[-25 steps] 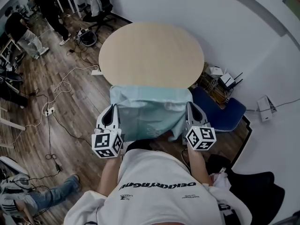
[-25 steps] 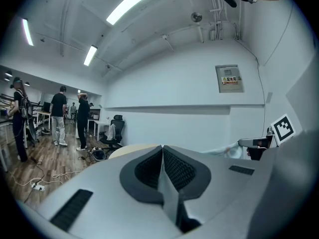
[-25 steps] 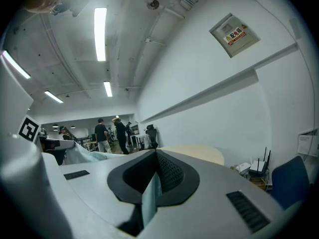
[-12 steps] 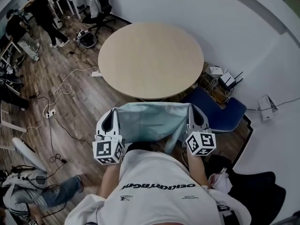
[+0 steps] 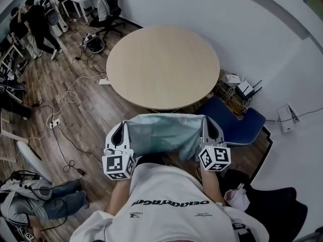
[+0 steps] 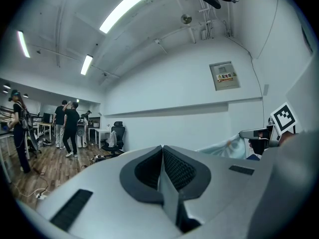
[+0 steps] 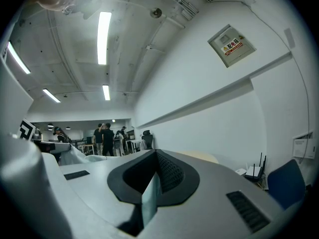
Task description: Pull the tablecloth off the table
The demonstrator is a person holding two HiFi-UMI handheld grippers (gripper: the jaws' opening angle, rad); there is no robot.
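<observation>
The round wooden table [image 5: 163, 67] stands bare in the head view. The pale teal tablecloth [image 5: 164, 134] hangs off it, stretched between my two grippers in front of my chest, its far edge just short of the table's near rim. My left gripper [image 5: 121, 131] is shut on the cloth's left edge and my right gripper [image 5: 209, 127] on its right edge. In the left gripper view the left gripper [image 6: 162, 152] pinches a thin fold of cloth [image 6: 168, 195]. The right gripper [image 7: 155, 157] likewise clamps a strip of cloth [image 7: 148, 195].
A blue chair [image 5: 236, 120] stands right of the table, close to my right gripper. Routers and boxes [image 5: 241, 86] lie by the wall. Cables [image 5: 65, 92] run over the wooden floor at left. People [image 5: 35, 21] stand far left; someone's legs [image 5: 55, 205] lie lower left.
Both grippers drew back toward me with the cloth. It slid off the table's near edge, leaving the top bare, and now hangs between the grippers.
</observation>
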